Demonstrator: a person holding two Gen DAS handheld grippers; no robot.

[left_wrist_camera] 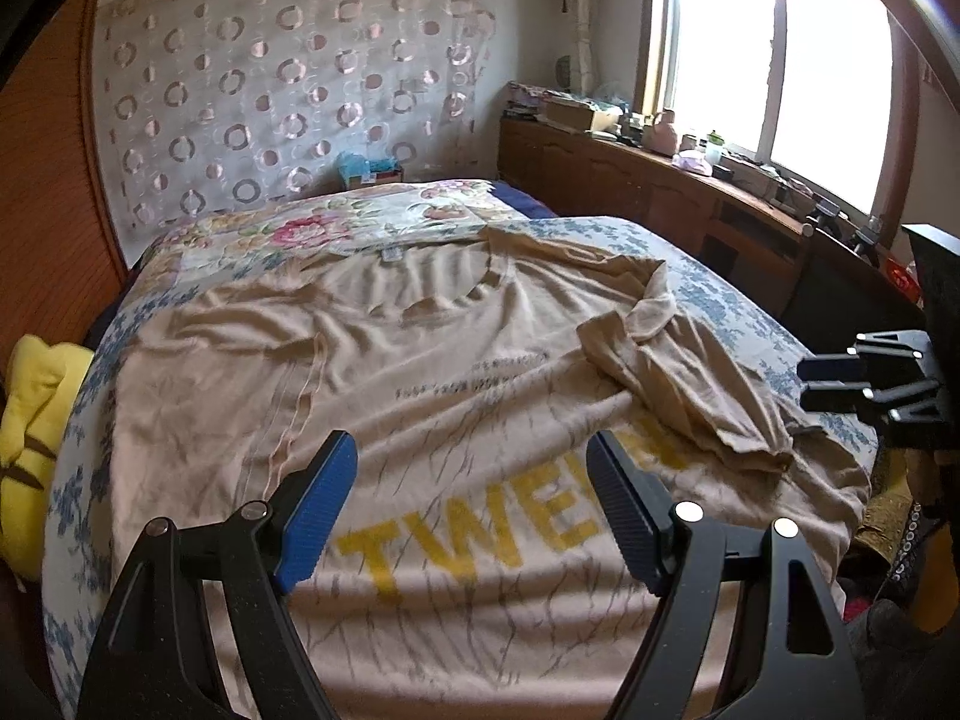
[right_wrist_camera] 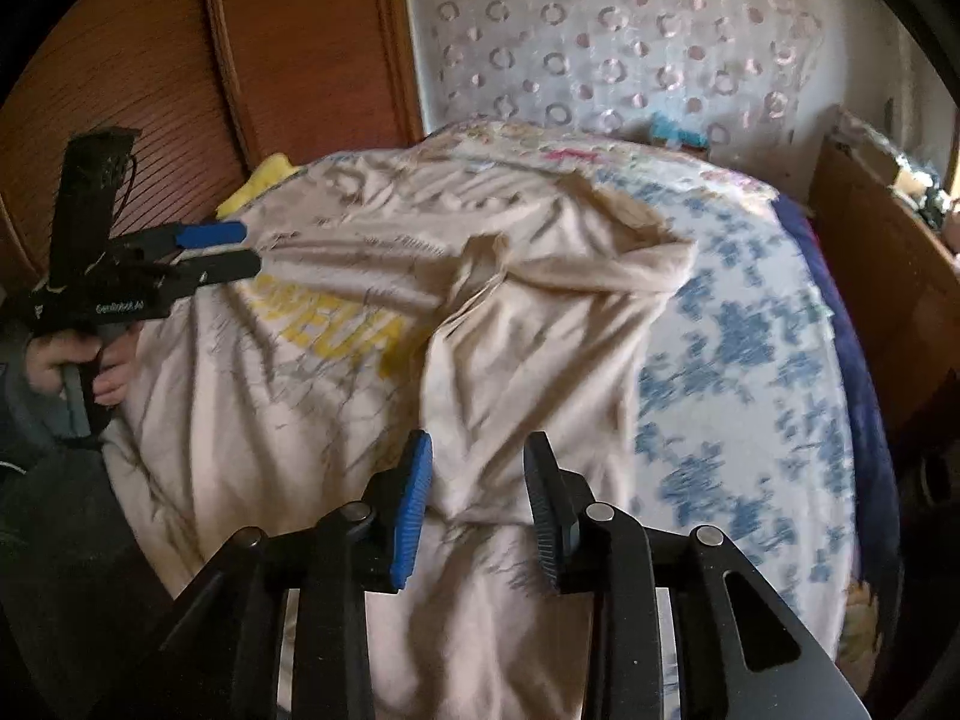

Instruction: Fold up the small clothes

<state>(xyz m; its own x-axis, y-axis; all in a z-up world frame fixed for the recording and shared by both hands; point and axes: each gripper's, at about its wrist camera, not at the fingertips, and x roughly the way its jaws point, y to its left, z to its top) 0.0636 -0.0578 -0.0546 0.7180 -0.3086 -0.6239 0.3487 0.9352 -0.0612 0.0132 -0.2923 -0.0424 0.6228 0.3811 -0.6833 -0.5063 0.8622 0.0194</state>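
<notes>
A beige T-shirt with yellow letters lies spread over the bed, its collar at the far end. One sleeve is folded inward over the body in a rumpled heap. My left gripper hovers open above the printed chest with nothing between its fingers. At the right edge of the left wrist view, my right gripper is beside the folded sleeve. In the right wrist view the right gripper stands open over the sleeve's lower edge, pads clear of the cloth. The left gripper shows at the left, held by a hand.
The bed carries a white cover with blue flowers. A yellow cloth lies at its left side by a wooden wardrobe. A wooden cabinet with clutter runs under the window on the right. A circle-patterned curtain hangs behind.
</notes>
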